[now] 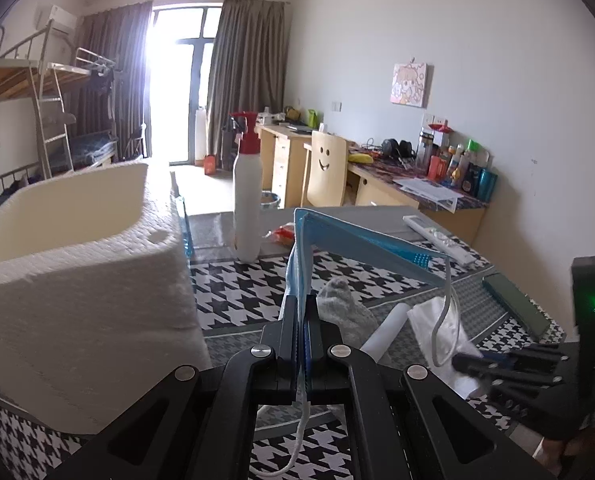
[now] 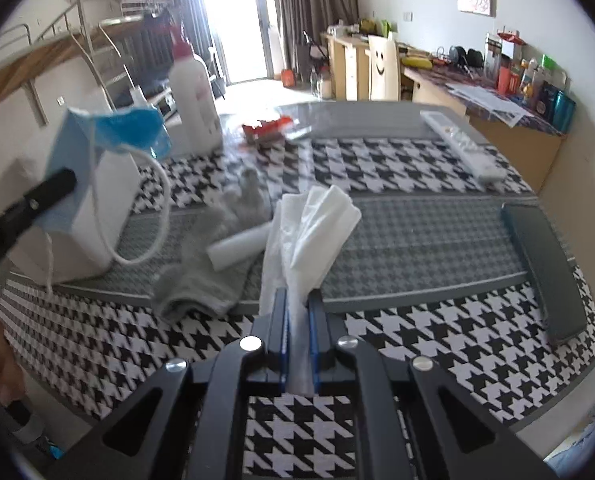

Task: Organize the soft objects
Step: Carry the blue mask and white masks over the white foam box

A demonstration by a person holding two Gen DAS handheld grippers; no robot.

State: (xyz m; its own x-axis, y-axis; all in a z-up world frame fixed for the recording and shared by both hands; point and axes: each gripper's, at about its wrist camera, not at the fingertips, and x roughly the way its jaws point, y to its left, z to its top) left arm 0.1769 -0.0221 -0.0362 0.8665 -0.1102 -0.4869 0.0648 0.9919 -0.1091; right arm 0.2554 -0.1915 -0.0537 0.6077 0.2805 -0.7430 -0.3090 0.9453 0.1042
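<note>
A blue face mask [image 1: 361, 240] sticks up from my left gripper [image 1: 299, 304], which is shut on its folded edge, and one ear loop dangles down. The mask hangs above the table, next to a white textured bin [image 1: 69, 280]. My right gripper [image 2: 297, 300] is shut on a crumpled white tissue [image 2: 313, 220], lifted a little off the cloth. On the table between the two lie a grey sock [image 2: 213, 264] and a small white roll [image 2: 237, 248]. The right wrist view has the left gripper [image 2: 57, 184] with the mask [image 2: 117, 128] at the far left.
A white bottle with a red cap [image 1: 247, 208] and a red wrapper [image 1: 285, 234] stand behind the mask. A white remote [image 2: 461, 148] and a dark flat case [image 2: 545, 272] lie on the right of the houndstooth tablecloth [image 2: 397, 168]. Desks, a chair and bunk beds fill the room.
</note>
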